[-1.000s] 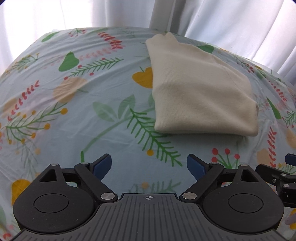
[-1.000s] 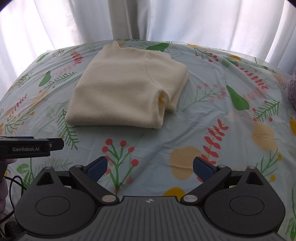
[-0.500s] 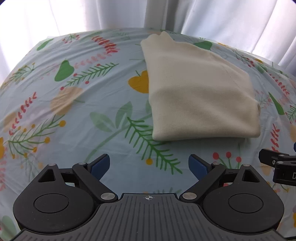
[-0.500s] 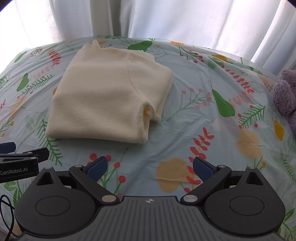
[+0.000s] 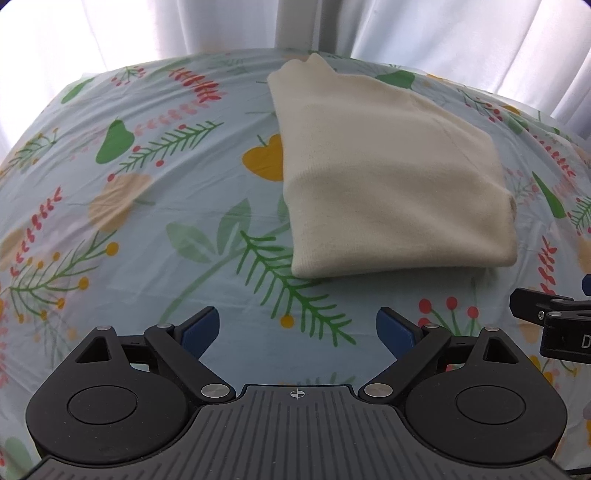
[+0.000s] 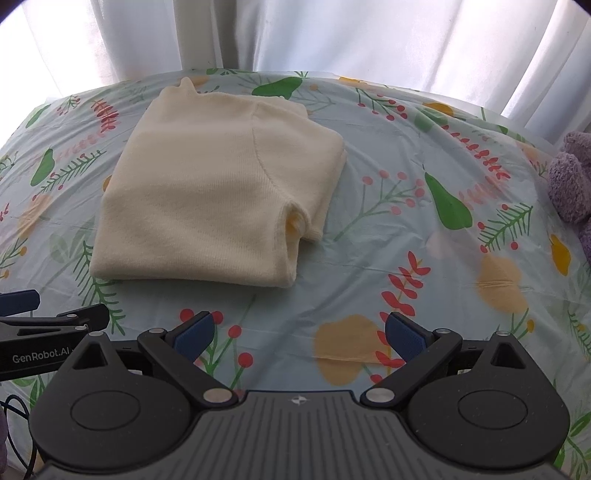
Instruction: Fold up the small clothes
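Our right gripper (image 6: 299, 332) has edged back toward the folded cream sweater (image 6: 218, 192); both grippers, left gripper (image 5: 297, 328) included, are spread and empty. Only the right view shows the purple plush (image 6: 570, 181) and "GenRobot.AI".

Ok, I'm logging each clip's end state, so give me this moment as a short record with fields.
garment: cream knitted sweater, folded into a compact rectangle
surface: floral light-blue sheet, the sweater lying flat on it
left gripper: open, empty, short of the sweater's near edge
right gripper: open, empty, short of the sweater
other: fuzzy purple item at the sheet's right edge
backdrop: white curtains
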`<state>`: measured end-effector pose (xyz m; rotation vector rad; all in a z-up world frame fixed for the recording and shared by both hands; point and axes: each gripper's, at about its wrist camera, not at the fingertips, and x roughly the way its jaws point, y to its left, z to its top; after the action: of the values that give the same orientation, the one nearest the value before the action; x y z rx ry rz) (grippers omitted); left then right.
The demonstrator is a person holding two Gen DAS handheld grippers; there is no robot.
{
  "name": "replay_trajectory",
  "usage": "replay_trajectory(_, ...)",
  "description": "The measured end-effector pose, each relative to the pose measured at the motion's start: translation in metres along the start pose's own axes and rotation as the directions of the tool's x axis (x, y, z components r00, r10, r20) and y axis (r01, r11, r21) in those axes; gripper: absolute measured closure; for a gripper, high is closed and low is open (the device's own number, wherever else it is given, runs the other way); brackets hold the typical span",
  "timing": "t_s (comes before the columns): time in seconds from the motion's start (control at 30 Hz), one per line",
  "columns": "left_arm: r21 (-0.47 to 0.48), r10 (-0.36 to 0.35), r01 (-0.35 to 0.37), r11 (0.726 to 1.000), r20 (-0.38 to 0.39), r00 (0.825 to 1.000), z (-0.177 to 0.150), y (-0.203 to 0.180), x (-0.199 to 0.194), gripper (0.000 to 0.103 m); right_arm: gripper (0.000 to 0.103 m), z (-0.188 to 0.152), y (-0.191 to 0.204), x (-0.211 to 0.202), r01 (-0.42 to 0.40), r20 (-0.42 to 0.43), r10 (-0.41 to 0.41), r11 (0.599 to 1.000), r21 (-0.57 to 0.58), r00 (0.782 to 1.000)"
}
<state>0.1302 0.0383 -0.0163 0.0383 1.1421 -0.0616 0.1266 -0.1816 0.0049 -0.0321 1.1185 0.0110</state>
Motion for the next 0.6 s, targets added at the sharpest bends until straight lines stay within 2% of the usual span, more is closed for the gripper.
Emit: replay_trajectory(0.6, 0.027, 0.0, 0.0, 1.0, -0.018, 1.0, 0.0011, -0.0041, 0.0043, 0.007, 0.004, 0.0005, -0.0015, 0.0011, -0.021, -0.006, 0.022, 1.0, 0.017, 1.0)
